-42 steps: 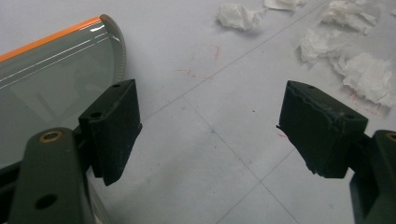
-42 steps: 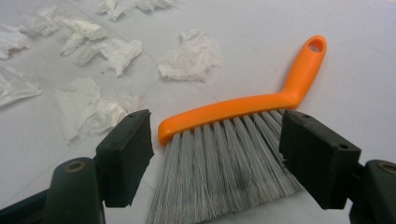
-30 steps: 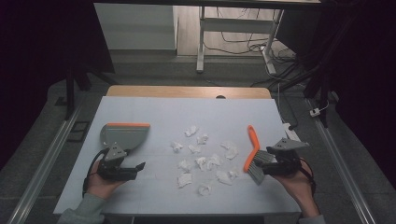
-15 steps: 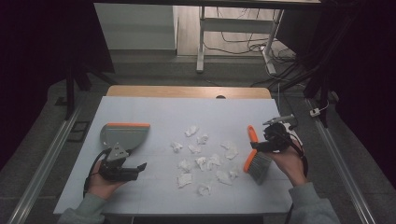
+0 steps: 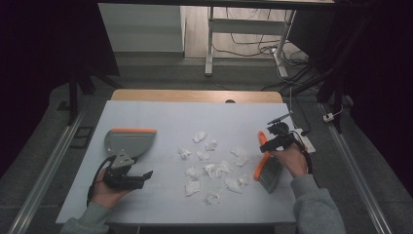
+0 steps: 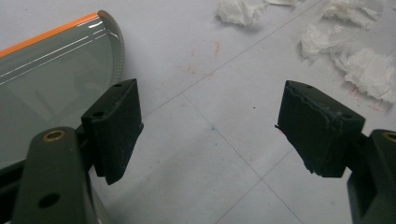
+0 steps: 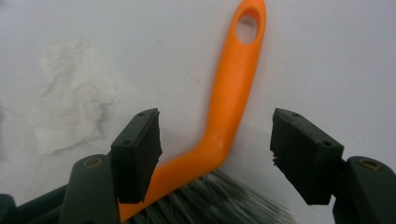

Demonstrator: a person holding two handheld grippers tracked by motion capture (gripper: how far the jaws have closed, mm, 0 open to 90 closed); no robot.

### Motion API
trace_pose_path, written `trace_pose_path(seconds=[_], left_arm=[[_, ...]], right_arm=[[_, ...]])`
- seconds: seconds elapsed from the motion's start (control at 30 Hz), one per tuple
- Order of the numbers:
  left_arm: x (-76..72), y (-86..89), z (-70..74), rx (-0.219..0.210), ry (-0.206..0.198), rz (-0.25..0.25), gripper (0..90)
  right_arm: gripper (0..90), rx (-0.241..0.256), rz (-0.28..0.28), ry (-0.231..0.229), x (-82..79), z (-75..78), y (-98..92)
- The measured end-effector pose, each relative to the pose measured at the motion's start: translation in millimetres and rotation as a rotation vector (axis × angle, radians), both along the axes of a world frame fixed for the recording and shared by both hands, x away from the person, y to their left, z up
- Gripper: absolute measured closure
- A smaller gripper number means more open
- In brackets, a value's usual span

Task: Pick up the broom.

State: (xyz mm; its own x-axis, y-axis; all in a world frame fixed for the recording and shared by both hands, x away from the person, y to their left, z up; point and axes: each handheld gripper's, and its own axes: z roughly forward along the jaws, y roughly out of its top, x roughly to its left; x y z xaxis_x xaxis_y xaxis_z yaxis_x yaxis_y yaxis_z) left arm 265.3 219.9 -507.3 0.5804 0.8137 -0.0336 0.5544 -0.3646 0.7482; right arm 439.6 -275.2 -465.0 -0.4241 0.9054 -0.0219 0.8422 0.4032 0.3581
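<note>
Brush handle (image 7: 232, 88) sits between the right tool's (image 7: 215, 154) wide-open jaws, ungripped; left tool (image 6: 210, 135) gapes beside dustpan (image 6: 51, 88).

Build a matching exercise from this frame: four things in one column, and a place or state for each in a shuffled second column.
Things:
1. brush
2. dustpan
3. paper scraps
4. left gripper

Places or states:
A. scattered over the middle of the table
B. open over bare table, next to the dustpan
C. lying flat between the open jaws of the right gripper, orange handle pointing away
D. at the table's left, grey with an orange edge

Pairs: 1-C, 2-D, 3-A, 4-B
</note>
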Motion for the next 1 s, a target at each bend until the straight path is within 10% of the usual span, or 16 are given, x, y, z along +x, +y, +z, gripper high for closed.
trace_pose_path(seconds=[0.4, 1.0], left_arm=[[0.3, 0.0, -1.1, 0.005, 0.007, -0.003, 22.7], [-1.8, -0.9, -1.1, 0.009, 0.01, -0.008, 22.7]], right_arm=[[45.1, -0.04, -0.059, 0.076, 11.0, -23.3, 3.5], [70.4, -0.081, -0.106, 0.05, 7.6, -24.3, 9.6]])
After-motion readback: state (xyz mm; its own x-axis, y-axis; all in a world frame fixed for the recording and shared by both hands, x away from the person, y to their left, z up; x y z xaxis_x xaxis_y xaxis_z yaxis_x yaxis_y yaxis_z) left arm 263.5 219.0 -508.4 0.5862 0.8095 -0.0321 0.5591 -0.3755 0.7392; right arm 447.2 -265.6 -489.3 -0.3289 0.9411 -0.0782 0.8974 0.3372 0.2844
